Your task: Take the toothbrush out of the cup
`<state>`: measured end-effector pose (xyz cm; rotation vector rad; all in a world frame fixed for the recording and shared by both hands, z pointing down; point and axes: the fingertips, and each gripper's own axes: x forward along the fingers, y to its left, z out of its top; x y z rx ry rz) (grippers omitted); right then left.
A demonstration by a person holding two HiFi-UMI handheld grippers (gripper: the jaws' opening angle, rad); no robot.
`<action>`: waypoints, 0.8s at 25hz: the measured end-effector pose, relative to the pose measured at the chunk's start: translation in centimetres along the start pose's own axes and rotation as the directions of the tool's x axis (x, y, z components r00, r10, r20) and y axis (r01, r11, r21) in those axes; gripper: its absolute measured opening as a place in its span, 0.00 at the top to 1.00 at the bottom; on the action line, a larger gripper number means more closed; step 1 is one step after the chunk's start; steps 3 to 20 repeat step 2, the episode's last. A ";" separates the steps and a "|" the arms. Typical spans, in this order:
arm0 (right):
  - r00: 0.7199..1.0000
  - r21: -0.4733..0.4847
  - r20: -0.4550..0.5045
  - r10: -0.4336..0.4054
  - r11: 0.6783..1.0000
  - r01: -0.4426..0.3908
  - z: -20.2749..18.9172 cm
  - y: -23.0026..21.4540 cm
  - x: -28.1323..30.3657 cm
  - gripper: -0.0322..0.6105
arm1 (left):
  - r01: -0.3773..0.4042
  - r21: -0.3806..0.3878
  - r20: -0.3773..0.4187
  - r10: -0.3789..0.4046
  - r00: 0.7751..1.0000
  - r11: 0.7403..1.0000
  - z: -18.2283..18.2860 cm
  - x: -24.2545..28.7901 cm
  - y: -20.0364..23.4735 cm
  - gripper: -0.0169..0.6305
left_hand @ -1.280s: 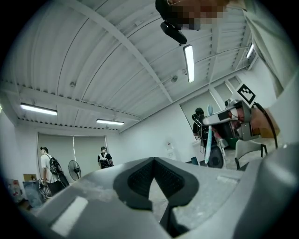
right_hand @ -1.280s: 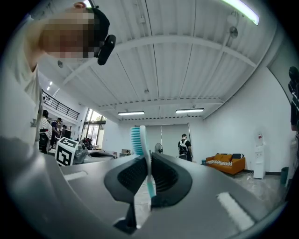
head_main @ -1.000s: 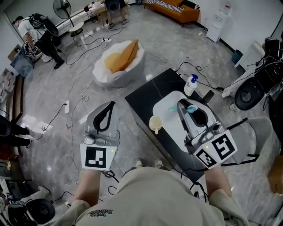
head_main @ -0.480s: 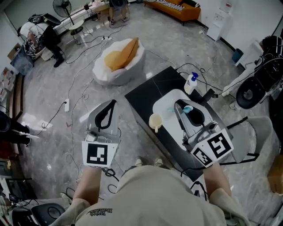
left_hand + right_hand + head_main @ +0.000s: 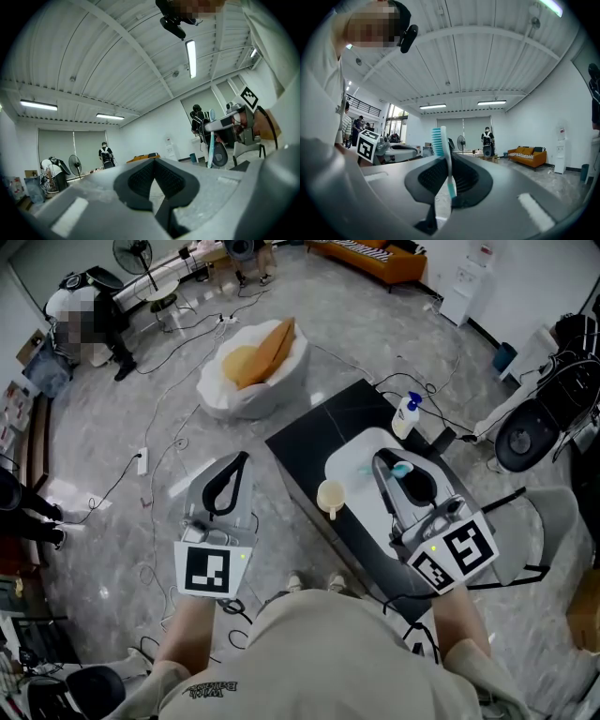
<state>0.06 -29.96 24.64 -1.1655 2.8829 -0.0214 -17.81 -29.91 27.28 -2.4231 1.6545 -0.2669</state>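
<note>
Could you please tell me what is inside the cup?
Nothing sticks out of the cup; its bottom is too small to make out. The toothbrush is clamped in the right gripper.

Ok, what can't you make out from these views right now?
- Cup interior: head view, too small to tell whether it is empty.
- Toothbrush lower handle: right gripper view, hidden by the fingers; head view, right gripper covers most of it.
- Table and cup: outside both gripper views, which point upward.
</note>
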 end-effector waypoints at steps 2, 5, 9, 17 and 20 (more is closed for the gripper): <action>1.000 0.000 -0.003 0.001 1.000 -0.001 0.0 0.2 0.0 0.92 | 0.002 0.000 -0.001 -0.002 1.000 1.000 0.0 -0.1 0.0 0.97; 1.000 0.000 -0.003 0.001 1.000 -0.001 0.0 0.2 0.0 0.92 | 0.002 0.000 -0.001 -0.002 1.000 1.000 0.0 -0.1 0.0 0.97; 1.000 0.000 -0.003 0.001 1.000 -0.001 0.0 0.2 0.0 0.92 | 0.002 0.000 -0.001 -0.002 1.000 1.000 0.0 -0.1 0.0 0.97; 1.000 0.000 -0.003 0.001 1.000 -0.001 0.0 0.2 0.0 0.92 | 0.002 0.000 -0.001 -0.002 1.000 1.000 0.0 -0.1 0.0 0.97; 1.000 0.000 -0.003 0.001 1.000 -0.001 0.0 0.2 0.0 0.92 | 0.002 0.000 -0.001 -0.002 1.000 1.000 0.0 -0.1 0.0 0.97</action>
